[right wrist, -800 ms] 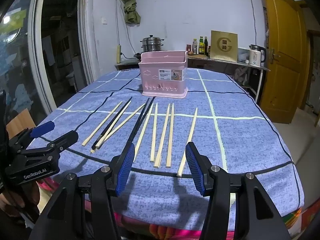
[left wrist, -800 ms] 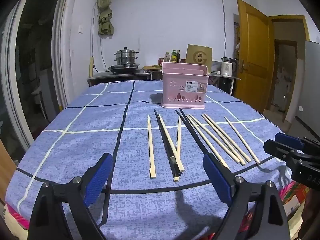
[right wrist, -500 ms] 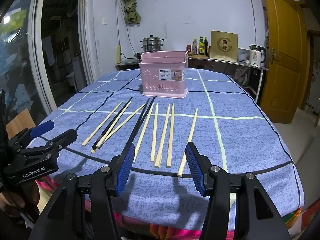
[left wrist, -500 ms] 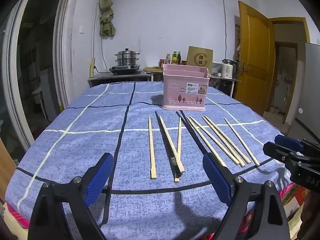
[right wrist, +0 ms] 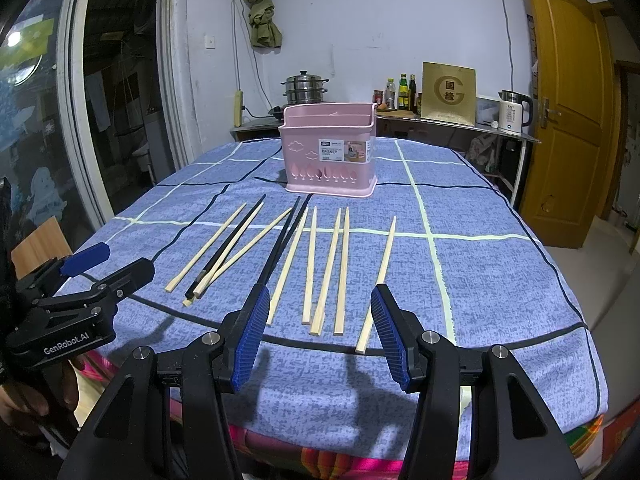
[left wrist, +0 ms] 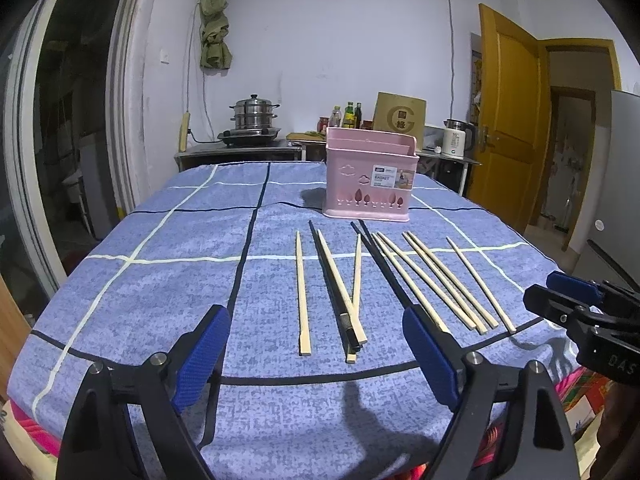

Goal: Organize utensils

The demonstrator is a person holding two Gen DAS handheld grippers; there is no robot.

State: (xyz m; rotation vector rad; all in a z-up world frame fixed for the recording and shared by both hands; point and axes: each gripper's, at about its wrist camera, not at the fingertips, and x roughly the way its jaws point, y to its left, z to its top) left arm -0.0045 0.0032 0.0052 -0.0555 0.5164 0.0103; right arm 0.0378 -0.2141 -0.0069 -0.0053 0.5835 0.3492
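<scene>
Both tongs hang just above the near edge of the table [left wrist: 132, 280], and both are wide open with nothing in them. The left tongs [left wrist: 316, 348] have two blue pads [left wrist: 204, 356] spread far apart. Just ahead of them, between the pads, lie three pale sticks [left wrist: 302, 292] and one black stick [left wrist: 330, 284], and some of these cross each other at the near end. The right tongs [right wrist: 316, 332] are spread too, a little less wide. Just ahead of them lie more pale sticks [right wrist: 344, 268], side by side and pointing away. One pale stick [right wrist: 378, 280] lies alone, with its near end by the right pad. Two black sticks [right wrist: 280, 244] run close together past the left pad of the right tongs. Farther ahead of both tongs, past the far tips of all the sticks, stands a pink basket [right wrist: 328, 152]. It stands upright on the blue cloth [right wrist: 500, 280], and the sticks do not touch it. A pot [left wrist: 252, 116] and a kettle [right wrist: 514, 112] sit far behind the basket.
</scene>
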